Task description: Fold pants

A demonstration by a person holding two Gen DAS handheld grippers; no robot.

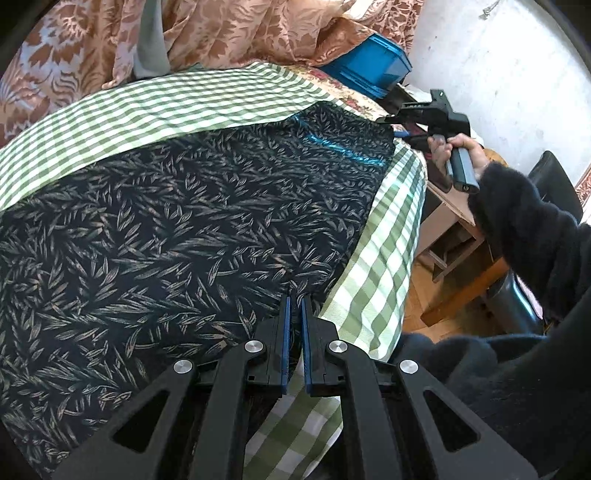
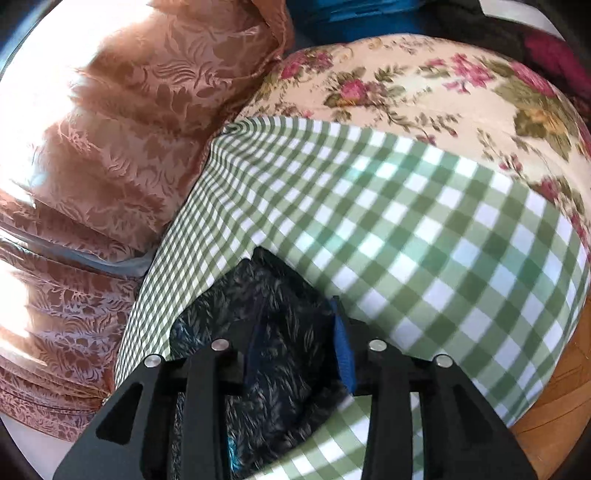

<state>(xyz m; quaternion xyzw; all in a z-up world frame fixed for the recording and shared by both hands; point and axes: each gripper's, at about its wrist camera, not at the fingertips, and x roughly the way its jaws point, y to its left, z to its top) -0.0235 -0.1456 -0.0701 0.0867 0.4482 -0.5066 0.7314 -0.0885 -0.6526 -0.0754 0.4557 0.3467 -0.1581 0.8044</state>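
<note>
Black pants (image 1: 184, 221) with a pale leaf print lie spread flat on a green checked cloth (image 1: 166, 107). My left gripper (image 1: 295, 301) is at their near edge by the cloth's right side, its blue pads pinched together on the pants' hem. At the far right corner of the pants a hand (image 1: 461, 144) holds my right gripper (image 1: 391, 125). In the right wrist view that gripper (image 2: 295, 325) has its jaws apart, with a bunched corner of the pants (image 2: 273, 295) lying loose between the fingers.
The checked cloth (image 2: 406, 221) covers a floral bedspread (image 2: 424, 92). A brown patterned curtain (image 1: 240, 29) hangs behind it, and a blue box (image 1: 373, 62) sits at the far end. A wooden stool (image 1: 454, 236) stands on the wood floor to the right. A dark sleeve (image 1: 524, 229) crosses there.
</note>
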